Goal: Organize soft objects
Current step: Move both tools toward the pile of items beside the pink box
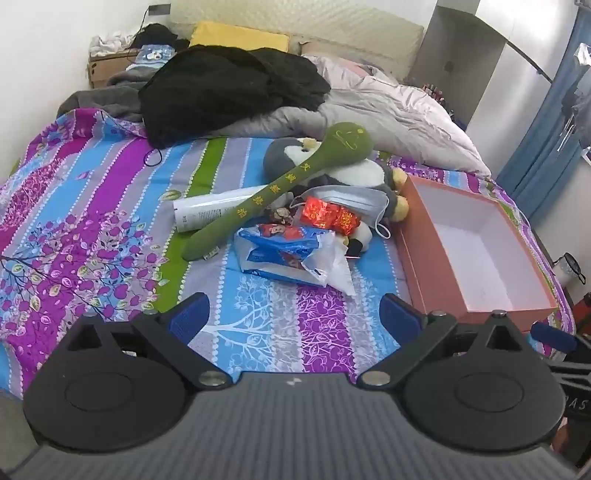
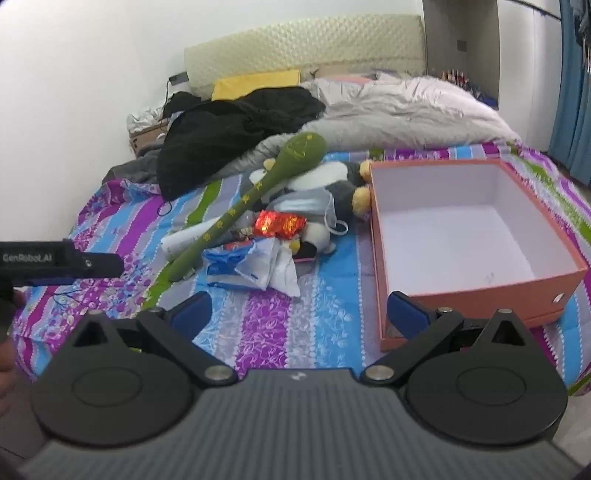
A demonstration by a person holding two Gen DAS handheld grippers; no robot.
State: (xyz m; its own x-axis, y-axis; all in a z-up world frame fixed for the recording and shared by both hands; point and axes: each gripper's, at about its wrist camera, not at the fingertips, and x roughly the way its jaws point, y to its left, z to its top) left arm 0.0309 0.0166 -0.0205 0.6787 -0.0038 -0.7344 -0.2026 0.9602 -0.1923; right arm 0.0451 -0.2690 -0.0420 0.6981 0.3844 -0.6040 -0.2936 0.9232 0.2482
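A pile of soft things lies mid-bed: a long green plush mallet [image 1: 280, 188] [image 2: 251, 199] across a grey and white plush penguin [image 1: 354, 173] [image 2: 332, 181], a face mask [image 1: 351, 199] [image 2: 306, 203], a shiny red packet [image 1: 328, 216] [image 2: 280, 225], a blue and white tissue pack [image 1: 280, 254] [image 2: 243, 266] and a small plush [image 1: 360, 236] [image 2: 314, 236]. An open orange box [image 1: 436, 273] [image 2: 480, 291], empty and white inside, stands to the right. My left gripper [image 1: 295, 314] is open and empty, short of the pile. My right gripper [image 2: 299, 310] is open and empty, by the box's near corner.
The bed has a striped floral sheet [image 1: 92, 221] [image 2: 288, 325]. Black clothes [image 1: 229, 88] [image 2: 229, 125], a pale duvet [image 1: 399, 110] [image 2: 406, 107] and a yellow pillow [image 1: 240, 35] lie at the head. A white tube [image 1: 210, 210] lies under the mallet. The left gripper's body [image 2: 62, 262] shows in the right wrist view.
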